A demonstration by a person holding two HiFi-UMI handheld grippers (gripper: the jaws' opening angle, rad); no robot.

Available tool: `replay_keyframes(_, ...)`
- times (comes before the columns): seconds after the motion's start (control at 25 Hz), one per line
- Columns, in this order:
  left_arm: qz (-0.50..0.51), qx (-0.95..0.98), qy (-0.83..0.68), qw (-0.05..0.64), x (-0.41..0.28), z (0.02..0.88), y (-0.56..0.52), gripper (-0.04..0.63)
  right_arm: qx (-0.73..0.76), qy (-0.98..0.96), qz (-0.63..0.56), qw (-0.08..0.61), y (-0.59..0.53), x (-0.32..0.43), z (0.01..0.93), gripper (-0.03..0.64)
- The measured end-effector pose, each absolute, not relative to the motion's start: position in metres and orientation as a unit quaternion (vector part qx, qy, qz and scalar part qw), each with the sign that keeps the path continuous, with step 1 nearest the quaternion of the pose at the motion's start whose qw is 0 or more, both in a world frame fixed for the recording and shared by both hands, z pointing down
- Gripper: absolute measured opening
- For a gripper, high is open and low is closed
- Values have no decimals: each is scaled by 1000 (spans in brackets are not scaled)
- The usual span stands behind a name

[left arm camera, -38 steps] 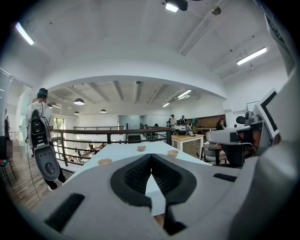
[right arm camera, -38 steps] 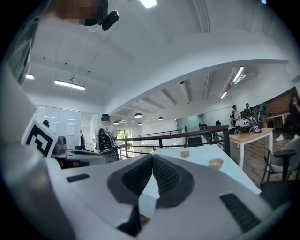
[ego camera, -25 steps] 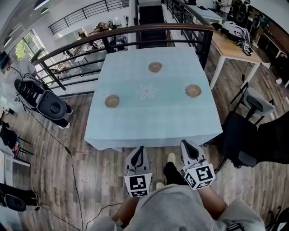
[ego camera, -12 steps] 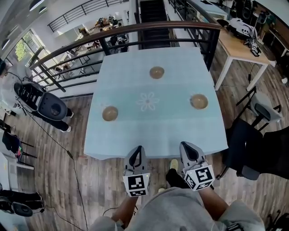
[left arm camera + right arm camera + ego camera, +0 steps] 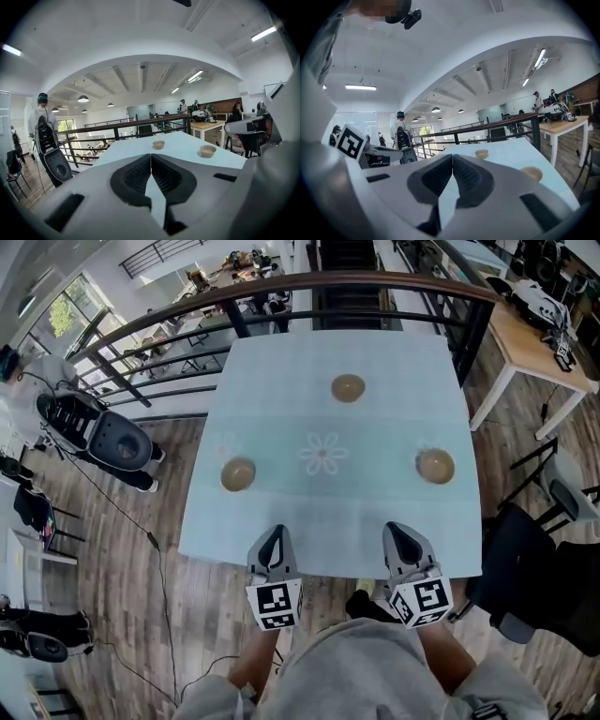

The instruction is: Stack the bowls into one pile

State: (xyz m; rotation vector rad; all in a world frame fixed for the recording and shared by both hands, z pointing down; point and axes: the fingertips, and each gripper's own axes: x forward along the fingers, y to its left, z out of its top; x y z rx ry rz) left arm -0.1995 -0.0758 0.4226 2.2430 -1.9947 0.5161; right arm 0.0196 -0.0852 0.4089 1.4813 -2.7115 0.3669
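Three small tan bowls stand apart on a pale blue tablecloth: one at the left [image 5: 237, 473], one at the far middle [image 5: 348, 387], one at the right [image 5: 435, 465]. My left gripper [image 5: 273, 538] hovers at the table's near edge, jaws shut and empty, below the left bowl. My right gripper [image 5: 396, 535] is beside it, also shut and empty. The left gripper view shows the far bowl [image 5: 158, 144] and the right bowl [image 5: 207, 150] beyond the shut jaws. In the right gripper view the far bowl [image 5: 481, 153] and the right bowl [image 5: 531, 174] appear.
The table [image 5: 281, 352] has a flower print [image 5: 323, 454] at its centre. A dark railing [image 5: 281, 289] runs behind it. A black chair [image 5: 539, 587] stands at the right, a wooden table [image 5: 539, 329] further back, and black equipment [image 5: 98, 437] on the left floor.
The view has moved closer over the table; the bowls sit lower in the frame. Both grippers have advanced to the table's near edge, still shut.
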Motion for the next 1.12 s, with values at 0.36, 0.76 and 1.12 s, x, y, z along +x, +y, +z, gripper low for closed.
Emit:
replay_keyframes(0.36, 198, 686, -698, 60, -240, 435, -106, 20, 450, -883, 131, 10, -119, 19, 417, 26)
replay_keyframes(0.76, 230, 622, -745, 73, -292, 452, -118, 21, 409, -901, 145, 9, -140, 7, 428, 26)
replay_keyframes(1.12, 222, 586, -768, 134, -365, 491, -132, 21, 410, -897, 162, 27, -127, -4, 449, 27)
